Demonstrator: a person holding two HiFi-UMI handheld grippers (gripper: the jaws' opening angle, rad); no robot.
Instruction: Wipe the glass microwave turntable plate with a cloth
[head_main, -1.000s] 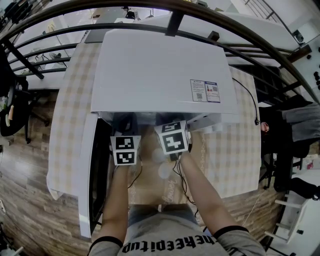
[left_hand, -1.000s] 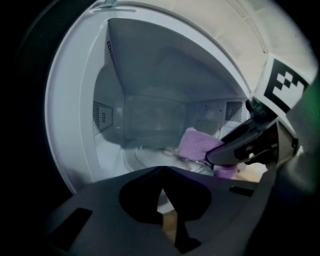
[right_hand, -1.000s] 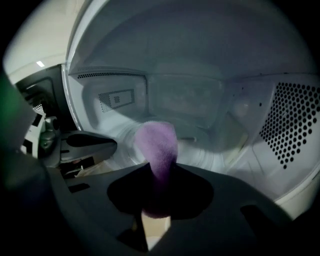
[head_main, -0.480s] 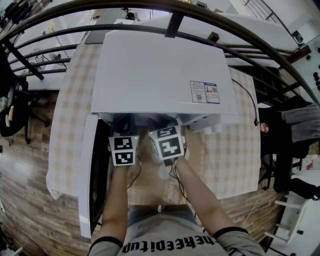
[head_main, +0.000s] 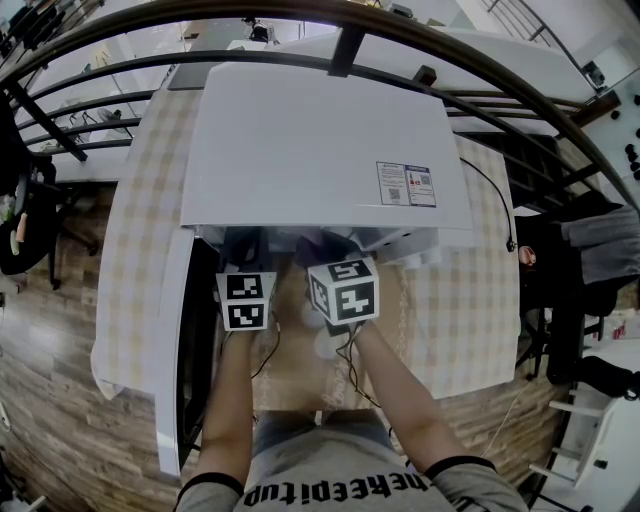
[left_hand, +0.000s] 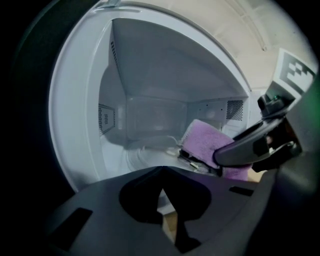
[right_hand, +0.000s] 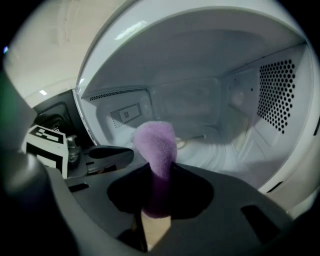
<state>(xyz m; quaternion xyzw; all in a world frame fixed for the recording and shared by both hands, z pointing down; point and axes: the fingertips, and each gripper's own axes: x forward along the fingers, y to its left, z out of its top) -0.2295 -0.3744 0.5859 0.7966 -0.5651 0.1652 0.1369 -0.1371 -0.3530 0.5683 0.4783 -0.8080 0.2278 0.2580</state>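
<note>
**While both grippers sit at the open microwave's mouth, only the right one holds anything**

White microwave (head_main: 320, 140) cavity holds the glass turntable plate (left_hand: 146, 156) on its floor. The plate is clear and faint, its rim only partly readable. Right gripper (right_hand: 157, 200) is clamped on a fuzzy purple cloth (right_hand: 156, 145) with a rounded end poking toward the cavity; can't tell if it touches the plate. Left gripper (left_hand: 161, 186) has its tips together, holding nothing. In the head view the microwave's top hides both sets of jaws.

Wood-plank floor (head_main: 55, 400) surrounds the surface (head_main: 470, 310) with its pale checked covering, dark curved rails (head_main: 349, 45) arch across the top, and a black chair (head_main: 25, 225) stands at left.
</note>
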